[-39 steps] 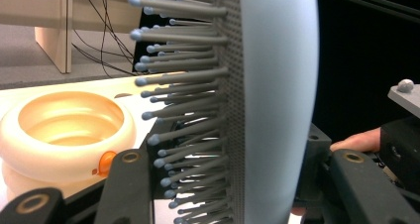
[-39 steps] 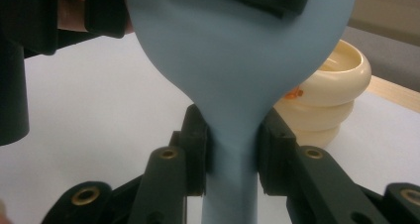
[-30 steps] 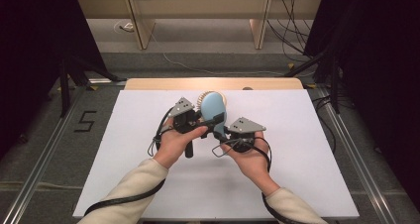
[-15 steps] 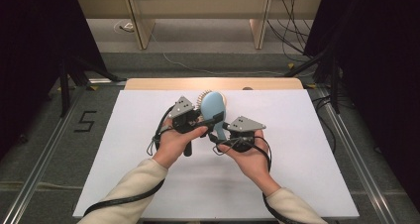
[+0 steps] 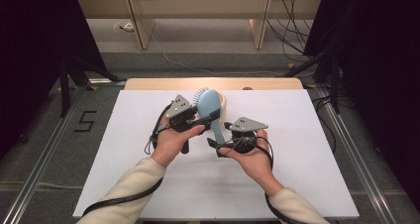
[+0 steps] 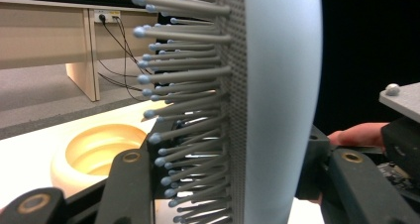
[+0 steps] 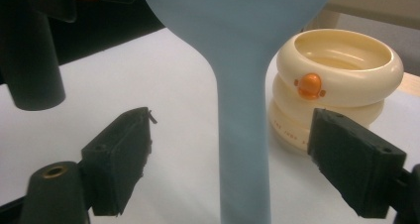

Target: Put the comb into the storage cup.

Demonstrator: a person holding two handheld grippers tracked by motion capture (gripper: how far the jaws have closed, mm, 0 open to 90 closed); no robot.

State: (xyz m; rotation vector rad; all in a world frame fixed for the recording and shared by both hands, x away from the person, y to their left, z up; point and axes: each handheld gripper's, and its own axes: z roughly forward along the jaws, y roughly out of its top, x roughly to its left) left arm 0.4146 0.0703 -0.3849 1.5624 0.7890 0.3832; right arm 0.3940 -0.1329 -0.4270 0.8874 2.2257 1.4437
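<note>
While the left hand (image 5: pixel 171 140) stays raised above the white table (image 5: pixel 307 174), its left claw (image 5: pixel 210 118) is clamped on the head of the blue hairbrush (image 5: pixel 210 107). Right claw (image 5: pixel 214 143), palm-up beneath, has just been opening; jaws stand apart either side of the handle, untouching. Cream cup (image 7: pixel 337 85) behind.

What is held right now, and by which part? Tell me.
The left gripper clamps the blue hairbrush across its bristled head; the right gripper has just opened, its jaws clear of the handle.

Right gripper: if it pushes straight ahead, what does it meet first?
Probably the blue hairbrush handle, standing between the open right gripper pads, which have just been opening. The cream ringed cup sits behind, depth unclear.
</note>
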